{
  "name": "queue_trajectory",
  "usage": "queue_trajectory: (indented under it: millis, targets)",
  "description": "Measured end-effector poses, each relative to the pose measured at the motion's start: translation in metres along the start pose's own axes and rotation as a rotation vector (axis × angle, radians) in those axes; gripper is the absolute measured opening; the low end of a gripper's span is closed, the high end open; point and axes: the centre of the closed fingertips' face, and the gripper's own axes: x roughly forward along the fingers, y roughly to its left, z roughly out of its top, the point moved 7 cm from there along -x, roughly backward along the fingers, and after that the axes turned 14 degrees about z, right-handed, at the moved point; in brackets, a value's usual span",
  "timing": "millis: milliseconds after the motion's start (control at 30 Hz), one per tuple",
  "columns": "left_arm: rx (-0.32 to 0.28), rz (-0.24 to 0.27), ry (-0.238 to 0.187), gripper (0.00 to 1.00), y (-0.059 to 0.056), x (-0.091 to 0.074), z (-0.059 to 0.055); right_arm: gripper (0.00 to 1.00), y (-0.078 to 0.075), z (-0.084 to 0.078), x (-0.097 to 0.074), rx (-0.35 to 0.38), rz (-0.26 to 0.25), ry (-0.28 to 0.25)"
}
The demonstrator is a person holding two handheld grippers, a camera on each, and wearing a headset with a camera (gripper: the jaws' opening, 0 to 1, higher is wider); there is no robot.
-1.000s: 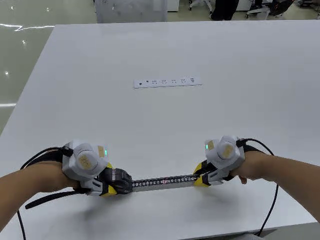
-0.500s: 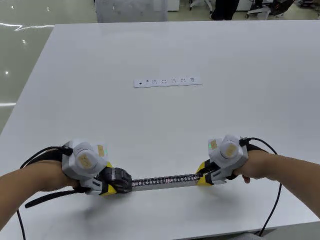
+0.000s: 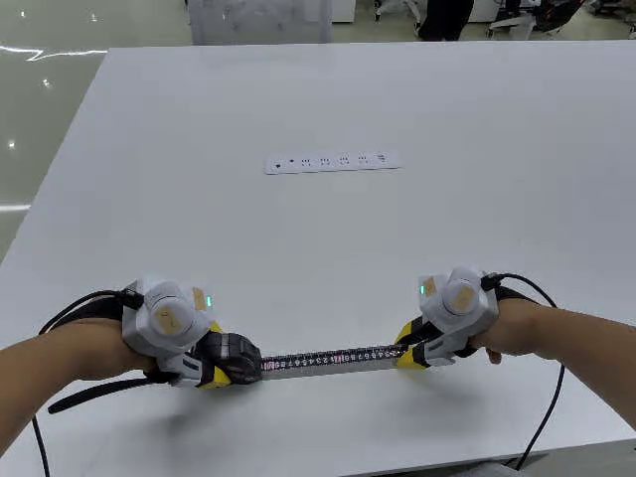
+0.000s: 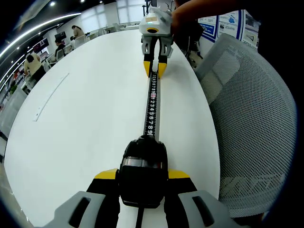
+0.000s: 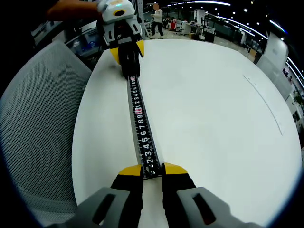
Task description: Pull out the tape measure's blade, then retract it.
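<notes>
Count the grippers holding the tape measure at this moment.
2. The left gripper clamps the black case near the table's front edge; the right gripper pinches the blade's free end, off to the right.

The tape measure's blade [image 5: 141, 128] carries black digits. In the right gripper view, 2 to 9 read toward 12 o'clock, then a red-boxed mark [image 5: 138, 112]. Wall posters [image 4: 210, 21] are illegible.
</notes>
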Motion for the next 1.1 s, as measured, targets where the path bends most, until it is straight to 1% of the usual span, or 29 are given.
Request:
queue_trajectory:
  millis: [500, 900, 1100]
  targets:
    - [0.003, -0.002, -0.003, 0.32, 0.0, 0.0, 0.001, 0.13, 0.001, -0.011, -0.008, 0.009, -0.008, 0.02]
    - [0.002, -0.001, -0.003, 0.32, -0.001, 0.0, 0.001, 0.13, 0.001, -0.017, -0.013, 0.022, -0.008, 0.022]
    - [0.003, -0.002, -0.003, 0.32, -0.001, 0.0, 0.001, 0.13, 0.001, -0.018, -0.013, 0.024, -0.008, 0.024]
